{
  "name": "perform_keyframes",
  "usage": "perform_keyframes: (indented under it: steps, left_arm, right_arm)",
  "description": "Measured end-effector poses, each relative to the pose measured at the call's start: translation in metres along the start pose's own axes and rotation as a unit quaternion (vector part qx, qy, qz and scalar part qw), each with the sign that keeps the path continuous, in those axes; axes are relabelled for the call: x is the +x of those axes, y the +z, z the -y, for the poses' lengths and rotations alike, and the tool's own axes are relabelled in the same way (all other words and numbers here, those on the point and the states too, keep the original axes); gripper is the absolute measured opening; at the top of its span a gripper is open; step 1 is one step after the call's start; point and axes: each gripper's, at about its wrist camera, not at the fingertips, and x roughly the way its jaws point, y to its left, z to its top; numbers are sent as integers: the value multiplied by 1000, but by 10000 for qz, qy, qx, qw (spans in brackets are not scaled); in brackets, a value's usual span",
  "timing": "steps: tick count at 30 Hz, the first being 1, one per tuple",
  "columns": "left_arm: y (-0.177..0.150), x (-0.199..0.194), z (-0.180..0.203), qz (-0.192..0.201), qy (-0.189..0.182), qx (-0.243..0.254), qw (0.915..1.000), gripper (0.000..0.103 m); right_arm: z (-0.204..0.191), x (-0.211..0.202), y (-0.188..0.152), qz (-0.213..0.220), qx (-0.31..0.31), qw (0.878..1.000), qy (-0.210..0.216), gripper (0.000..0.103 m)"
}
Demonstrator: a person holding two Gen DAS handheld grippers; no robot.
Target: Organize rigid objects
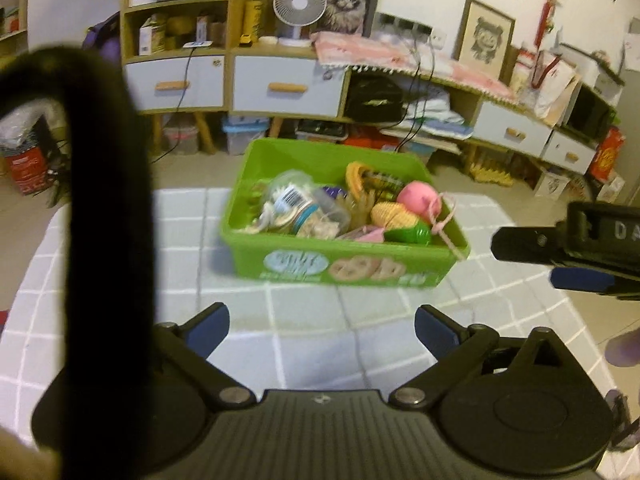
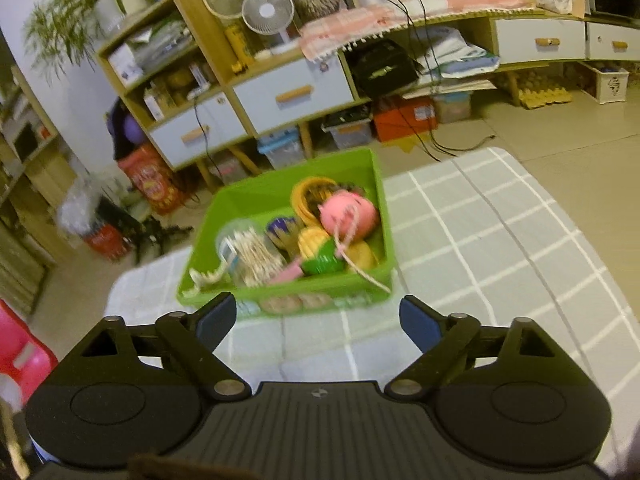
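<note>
A green plastic bin (image 1: 344,268) (image 2: 280,196) stands on a grey checked cloth (image 1: 240,320) (image 2: 500,240). It holds a pink ball (image 1: 418,198) (image 2: 348,214), a yellow and green toy corn (image 1: 400,222) (image 2: 320,252), a clear jar of cotton swabs (image 1: 304,208) (image 2: 250,254) and other small toys. My left gripper (image 1: 322,330) is open and empty, a short way in front of the bin. My right gripper (image 2: 318,322) is also open and empty, just short of the bin's near wall; in the left wrist view the right gripper's fingers (image 1: 520,242) reach in at the right edge.
A black strap (image 1: 108,216) hangs across the left of the left wrist view. Behind the bin stand wooden shelves with white drawers (image 1: 288,86) (image 2: 292,96), a small fan (image 1: 298,4) (image 2: 268,10), cables and storage boxes on the floor. A pink stool (image 2: 20,356) sits at the lower left.
</note>
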Motion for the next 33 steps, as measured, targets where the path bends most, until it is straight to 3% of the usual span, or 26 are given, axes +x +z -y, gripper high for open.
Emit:
perform_keyframes:
  steps: [5,11,14,33]
  left_arm:
    - [-7,-5,2,-173,317,11,9993,89]
    - [-17,3,-1,-480,647,-33,9967,89]
    - [-20,3,-1,-417,791,46,9960,89]
    - [-23,-13,-2,-259,736,-19,9970,89]
  right_arm:
    - [-5,-7,-17,34,-415,9988,-250,100]
    - [-11,-7,-34,74,-888,9944,-559,101]
    - [-16,-5,-39,28,-1116,9919,-612,101]
    - [-15,-4,-44,-17,-914,9938,-639,101]
